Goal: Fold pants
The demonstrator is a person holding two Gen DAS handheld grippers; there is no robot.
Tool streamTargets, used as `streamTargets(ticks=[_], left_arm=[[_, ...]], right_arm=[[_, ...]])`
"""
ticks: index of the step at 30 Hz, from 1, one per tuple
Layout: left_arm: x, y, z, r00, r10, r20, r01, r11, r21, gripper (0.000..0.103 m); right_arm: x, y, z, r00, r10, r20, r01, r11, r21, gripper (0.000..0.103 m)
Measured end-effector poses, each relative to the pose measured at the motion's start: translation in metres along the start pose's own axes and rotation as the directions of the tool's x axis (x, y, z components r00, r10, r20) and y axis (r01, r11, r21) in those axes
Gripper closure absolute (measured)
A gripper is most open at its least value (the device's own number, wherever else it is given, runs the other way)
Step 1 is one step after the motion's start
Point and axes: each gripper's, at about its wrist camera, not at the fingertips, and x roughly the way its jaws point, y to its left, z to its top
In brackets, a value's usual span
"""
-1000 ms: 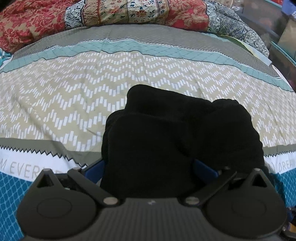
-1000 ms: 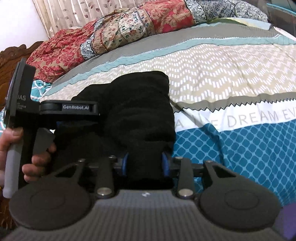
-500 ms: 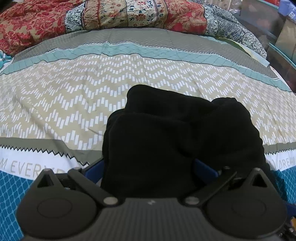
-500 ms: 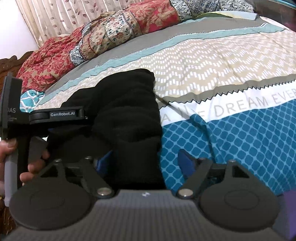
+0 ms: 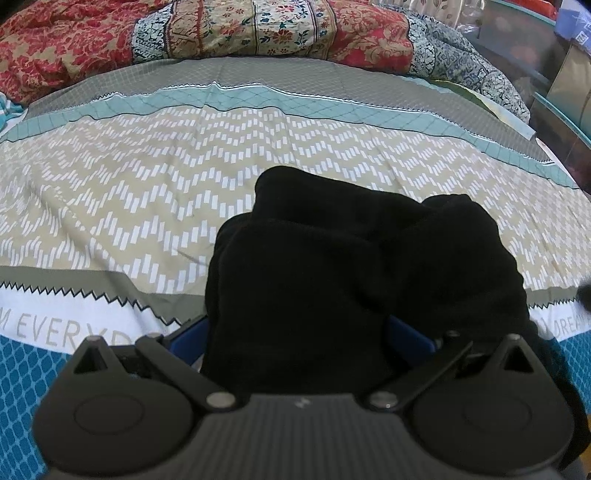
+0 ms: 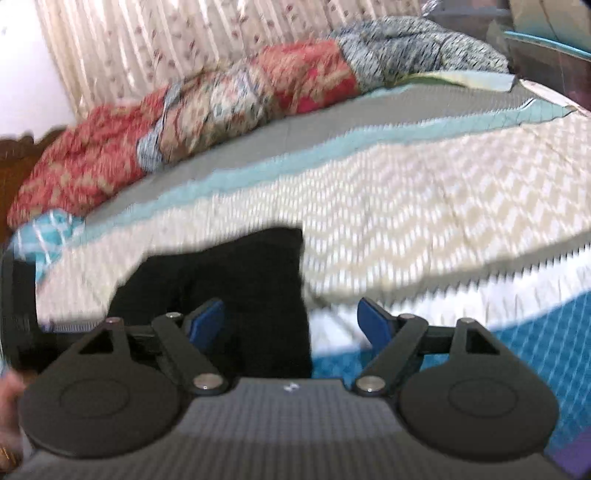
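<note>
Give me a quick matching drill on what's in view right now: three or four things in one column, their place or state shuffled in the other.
Things:
1. black pants
2. left gripper
3. right gripper
4. floral quilt

States:
A. bunched along the far edge of the bed
B. jaws wide, just opened, pads off the cloth
C. folded bundle on the bedsheet
D. blue pads against both sides of the bundle

Pairs: 1-C, 2-D, 3-B, 4-A

The pants point(image 5: 332, 280) were laid bunched on the bed point(image 5: 110, 192), toward six o'clock in the left wrist view. A quilt point(image 5: 229, 29) was heaped behind them at twelve o'clock, along the bed's far edge.
</note>
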Motion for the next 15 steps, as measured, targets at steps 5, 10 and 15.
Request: streamTargets(ticks=[5, 10, 15], left_arm=[[0.000, 0.001, 0.000, 1.000, -0.010, 0.000, 0.010, 1.000, -0.009, 0.000], [-0.011, 0.010, 0.007, 0.998, -0.064, -0.011, 0.063, 0.995, -0.074, 0.000], [-0.039, 0.033, 0.025, 0.987, -0.139, 0.083, 0.150, 0.978, -0.143, 0.000]], right_arm=[[0.022, 0.005, 0.024, 1.000, 0.025, 0.006, -0.025, 1.000, -0.008, 0.022], [0.075, 0.006, 0.023, 0.986, 0.064, -0.151, -0.062, 0.998, 0.017, 0.022], [0.103, 0.003, 0.024, 0.968, 0.128, -0.215, -0.102, 0.987, 0.127, 0.022]])
